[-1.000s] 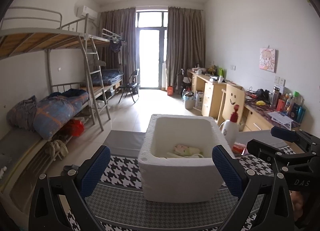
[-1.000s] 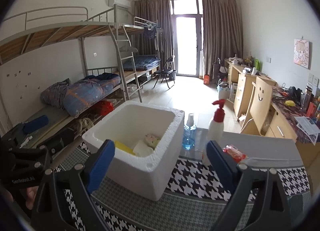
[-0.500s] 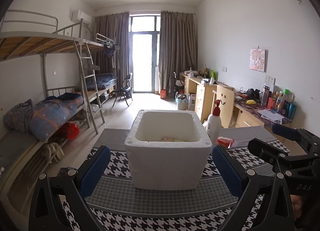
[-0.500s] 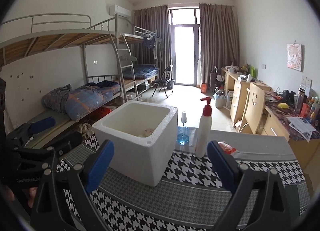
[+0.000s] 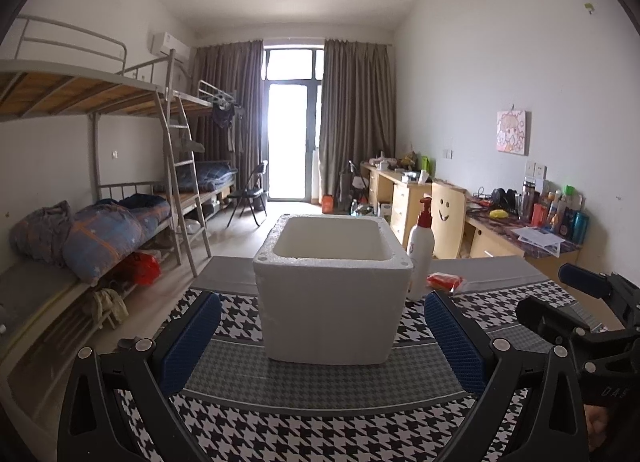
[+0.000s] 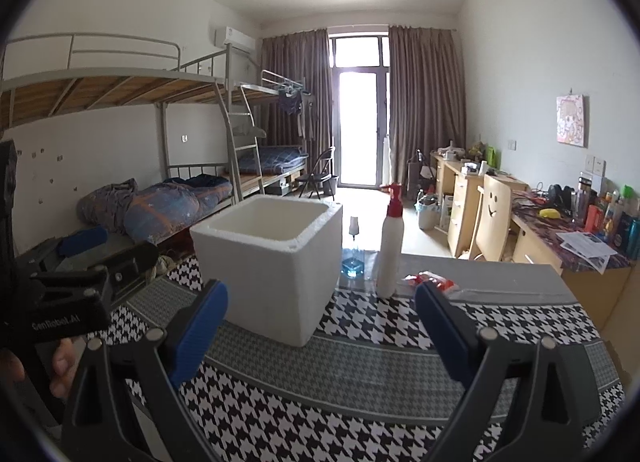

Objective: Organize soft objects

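Observation:
A white foam box point(image 5: 332, 294) stands on the houndstooth table cloth point(image 5: 320, 434); it also shows in the right wrist view point(image 6: 276, 270). Its inside is hidden from this low angle. My left gripper point(image 5: 322, 342) is open and empty, level with the box's near wall and short of it. My right gripper point(image 6: 320, 334) is open and empty, in front of the box's right corner. Each gripper shows at the edge of the other's view: the right one point(image 5: 580, 302), the left one point(image 6: 80, 262).
A white pump bottle with a red top point(image 6: 392, 246) stands right of the box, a small blue-liquid bottle point(image 6: 353, 250) behind it. A red packet point(image 6: 430, 282) lies near the bottle. Bunk beds stand at the left, desks and a chair at the right.
Both grippers have dropped lower and pulled back from the box. The soft items inside it, seen from above earlier, are now hidden behind its wall.

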Motion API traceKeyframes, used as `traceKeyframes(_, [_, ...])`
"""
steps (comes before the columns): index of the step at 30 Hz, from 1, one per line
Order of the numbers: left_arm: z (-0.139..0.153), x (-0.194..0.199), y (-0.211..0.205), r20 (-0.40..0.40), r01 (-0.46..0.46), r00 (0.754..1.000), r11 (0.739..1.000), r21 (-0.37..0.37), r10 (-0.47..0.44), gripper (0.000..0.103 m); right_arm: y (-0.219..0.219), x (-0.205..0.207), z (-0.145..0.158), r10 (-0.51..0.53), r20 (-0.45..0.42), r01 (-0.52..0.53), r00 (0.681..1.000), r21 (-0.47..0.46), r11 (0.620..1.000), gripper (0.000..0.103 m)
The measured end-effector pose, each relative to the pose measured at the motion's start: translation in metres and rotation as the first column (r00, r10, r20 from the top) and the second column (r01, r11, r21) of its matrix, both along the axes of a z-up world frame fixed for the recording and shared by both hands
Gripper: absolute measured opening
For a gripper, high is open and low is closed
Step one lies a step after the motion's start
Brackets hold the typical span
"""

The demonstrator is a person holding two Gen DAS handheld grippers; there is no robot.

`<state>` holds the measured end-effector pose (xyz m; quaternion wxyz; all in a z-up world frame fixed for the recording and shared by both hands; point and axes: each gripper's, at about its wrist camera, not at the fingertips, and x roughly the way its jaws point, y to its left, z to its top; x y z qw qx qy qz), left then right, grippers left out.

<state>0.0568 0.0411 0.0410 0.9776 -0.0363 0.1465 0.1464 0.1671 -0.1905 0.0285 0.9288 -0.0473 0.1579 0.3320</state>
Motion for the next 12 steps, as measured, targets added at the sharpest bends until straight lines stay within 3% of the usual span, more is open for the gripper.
traceKeyframes(12, [-0.016, -0.012, 0.000, 0.031, -0.034, 0.999, 0.999, 0.017, 0.033, 0.102, -0.012, -0.014, -0.023, -0.031, 0.012, 0.031, 0.999, 0.005, 0.999, 0.097])
